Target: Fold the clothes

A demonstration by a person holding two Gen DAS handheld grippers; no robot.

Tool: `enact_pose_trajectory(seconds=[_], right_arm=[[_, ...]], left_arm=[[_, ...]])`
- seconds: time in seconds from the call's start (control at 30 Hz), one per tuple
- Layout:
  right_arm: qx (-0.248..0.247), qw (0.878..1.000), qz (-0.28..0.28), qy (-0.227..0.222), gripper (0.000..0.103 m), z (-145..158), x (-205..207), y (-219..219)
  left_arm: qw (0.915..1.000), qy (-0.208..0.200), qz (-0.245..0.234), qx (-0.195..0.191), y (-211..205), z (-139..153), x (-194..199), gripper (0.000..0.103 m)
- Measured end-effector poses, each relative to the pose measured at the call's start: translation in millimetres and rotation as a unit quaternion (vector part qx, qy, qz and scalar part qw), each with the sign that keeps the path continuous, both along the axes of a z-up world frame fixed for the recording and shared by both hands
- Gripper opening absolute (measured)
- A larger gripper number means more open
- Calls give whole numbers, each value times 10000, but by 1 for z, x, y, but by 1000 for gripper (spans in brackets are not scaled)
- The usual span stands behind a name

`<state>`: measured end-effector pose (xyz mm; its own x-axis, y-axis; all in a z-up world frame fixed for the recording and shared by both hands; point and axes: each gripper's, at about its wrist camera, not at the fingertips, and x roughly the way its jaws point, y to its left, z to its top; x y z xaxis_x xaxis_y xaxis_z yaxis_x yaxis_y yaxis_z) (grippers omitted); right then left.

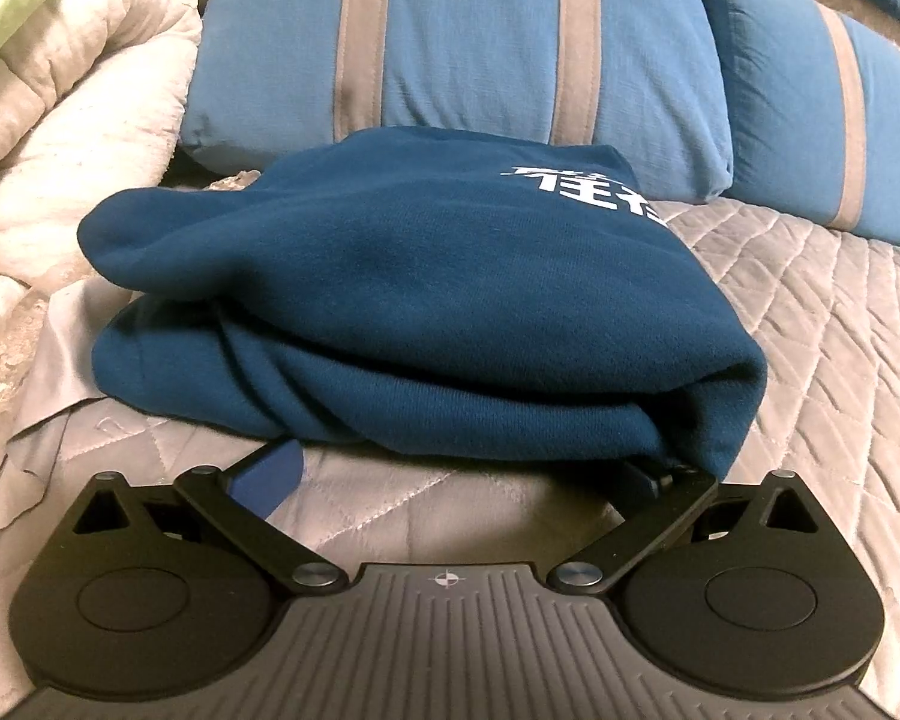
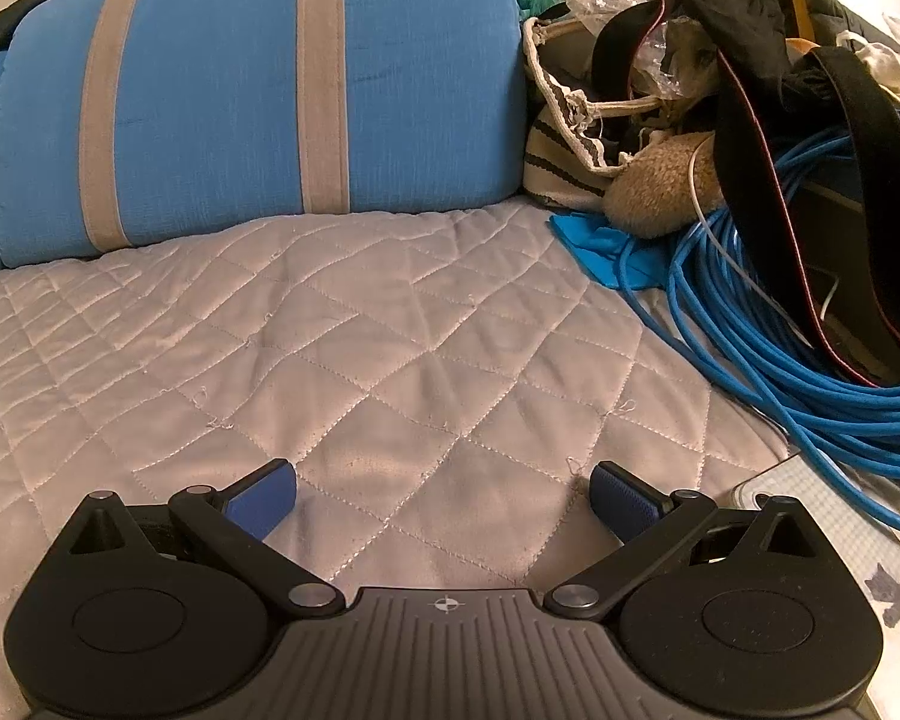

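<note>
Folded blue sweatshirt [image 1: 390, 300] judged soft, thick, floppy; best gripped at near folded edge; left gripper [image 1: 450, 468] spread wide at hem; right gripper [image 2: 444, 498] spread, nothing held.

The black two-finger left gripper [image 1: 456, 468] sits low with jaws spread wide; the matching black right gripper [image 2: 444, 495] hovers likewise, blue pads [image 2: 261, 501] apart

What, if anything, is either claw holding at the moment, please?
Nothing: both the left claw and right claw are open, the left at the folded blue sweatshirt's edge.
</note>
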<state>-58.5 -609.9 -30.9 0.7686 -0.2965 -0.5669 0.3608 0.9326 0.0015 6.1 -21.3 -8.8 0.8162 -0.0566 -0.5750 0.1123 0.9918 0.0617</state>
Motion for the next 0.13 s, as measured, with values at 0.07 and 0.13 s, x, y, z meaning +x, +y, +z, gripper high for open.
enact_pose_trajectory(seconds=[0.07, 0.13], right_arm=[[-12, 10000, -11, -12, 103, 0, 0, 0], [-9, 10000, -11, -15, 103, 0, 0, 0]], left_arm=[[10000, 1, 1, -18, 0, 0, 0, 103], [10000, 2, 3, -22, 0, 0, 0, 103]])
